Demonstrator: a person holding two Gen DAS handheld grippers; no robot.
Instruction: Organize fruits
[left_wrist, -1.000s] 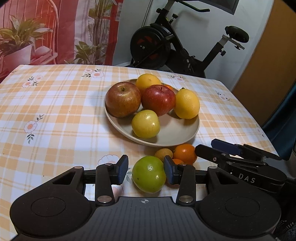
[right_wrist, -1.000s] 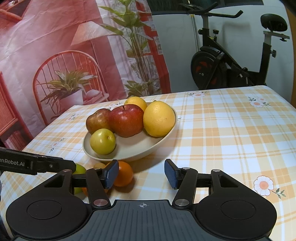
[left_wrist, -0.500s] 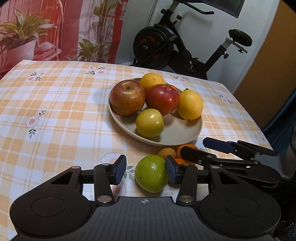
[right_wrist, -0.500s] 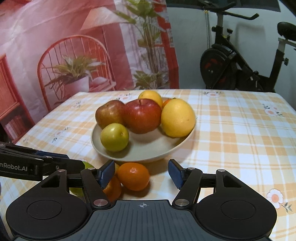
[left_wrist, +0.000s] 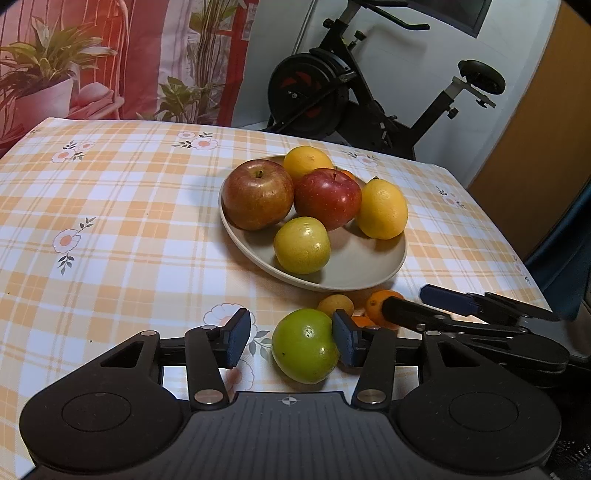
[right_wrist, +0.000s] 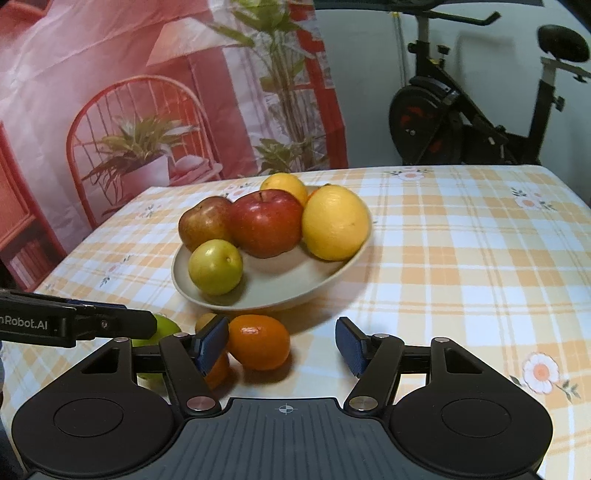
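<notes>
1. Tabletop (left_wrist: 110, 221): under a checked orange-and-white cloth with flower prints; it spreads ahead of both your tongs.

2. Plate (left_wrist: 369, 273): beige and shallow, ahead of both tongs, just beyond the loose fruit.

3. Fruit on the plate, six pieces. From your left tongs (left_wrist: 291, 341): a russet apple (left_wrist: 256, 199) far left, a red apple (left_wrist: 327, 197) at centre, a yellow lemon (left_wrist: 382, 214) to the right, a yellow-green plum (left_wrist: 301, 245) nearest, a yellow citrus (left_wrist: 306, 162) at the back, and a sliver of orange fruit behind the red apple.

4. Green apple (left_wrist: 304, 345): on the cloth between your left tongs' pads. The right pad touches it; the left pad stands clear. These jaws are opening and grip nothing.

5. Mandarin (right_wrist: 258, 341): on the cloth between the pads of your right tongs (right_wrist: 282, 345), close against the left pad and well clear of the right pad. These jaws stand apart, holding nothing.

6. Second orange fruit (right_wrist: 218, 369): low behind your right tongs' left finger, mostly hidden.

7. Small yellow fruit (left_wrist: 335, 304): just ahead of your left tongs' right pad, between green apple and plate.
</notes>
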